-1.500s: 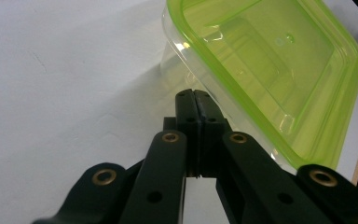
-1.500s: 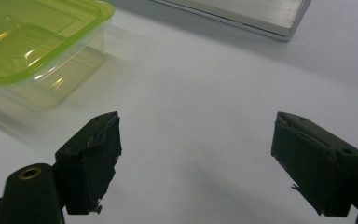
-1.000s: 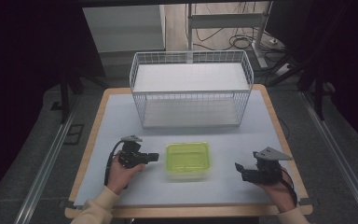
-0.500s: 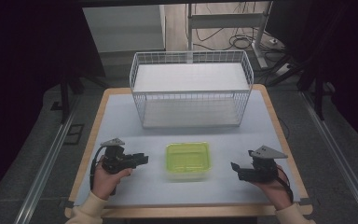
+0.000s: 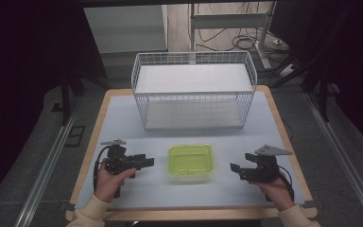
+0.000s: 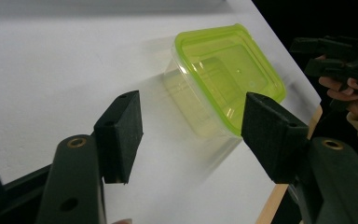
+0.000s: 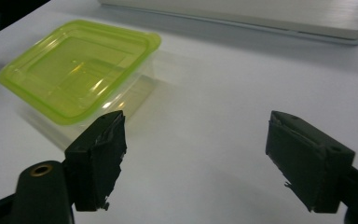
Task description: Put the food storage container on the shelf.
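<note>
A clear plastic container with a lime-green lid (image 5: 190, 162) sits on the table's near middle, also seen in the left gripper view (image 6: 228, 70) and the right gripper view (image 7: 79, 70). My left gripper (image 5: 147, 161) lies left of it, pointing at it with a gap between. Its jaws (image 6: 193, 126) have just been opening and hold nothing. On the container's right, my right gripper (image 5: 233, 169) points toward it from a short way off. Its jaws (image 7: 203, 158) stand wide, have just been closing a little, and have only bare table between them.
A white wire basket (image 5: 194, 90) stands at the back of the pale table (image 5: 123, 127), behind the container. The wooden table edge (image 5: 184, 215) runs along the front by my forearms. Dark floor and rails lie to both sides.
My left gripper has drawn back to the left, away from the container, and its jaws have opened. The right gripper has stayed about where it was.
</note>
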A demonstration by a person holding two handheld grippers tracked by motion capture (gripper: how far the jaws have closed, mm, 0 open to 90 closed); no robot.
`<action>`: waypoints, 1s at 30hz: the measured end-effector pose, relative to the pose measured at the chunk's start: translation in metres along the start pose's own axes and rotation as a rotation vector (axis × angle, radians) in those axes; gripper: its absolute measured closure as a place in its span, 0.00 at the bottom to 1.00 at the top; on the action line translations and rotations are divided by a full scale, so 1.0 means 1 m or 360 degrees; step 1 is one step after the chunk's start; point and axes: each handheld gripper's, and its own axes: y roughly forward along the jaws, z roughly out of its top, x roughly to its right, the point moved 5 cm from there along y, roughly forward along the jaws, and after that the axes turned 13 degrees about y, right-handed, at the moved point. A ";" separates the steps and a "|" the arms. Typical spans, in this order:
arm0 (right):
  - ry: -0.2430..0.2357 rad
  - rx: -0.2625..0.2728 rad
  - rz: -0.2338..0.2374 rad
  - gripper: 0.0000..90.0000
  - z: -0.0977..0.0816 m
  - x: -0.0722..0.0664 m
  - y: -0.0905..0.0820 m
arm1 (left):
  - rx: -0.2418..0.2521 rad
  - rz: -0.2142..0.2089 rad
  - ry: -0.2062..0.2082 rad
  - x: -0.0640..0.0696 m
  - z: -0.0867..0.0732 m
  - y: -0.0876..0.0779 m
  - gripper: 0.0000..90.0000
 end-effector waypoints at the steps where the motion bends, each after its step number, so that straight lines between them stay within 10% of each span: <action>1: 0.0004 -0.0015 0.0012 0.24 0.001 -0.001 0.002 | -0.0013 0.0026 0.0001 -0.001 0.000 0.001 0.42; 30: 0.0269 -0.0196 0.0249 0.42 0.038 -0.035 0.062 | -0.0107 -0.0110 -0.0099 -0.001 0.025 0.055 0.48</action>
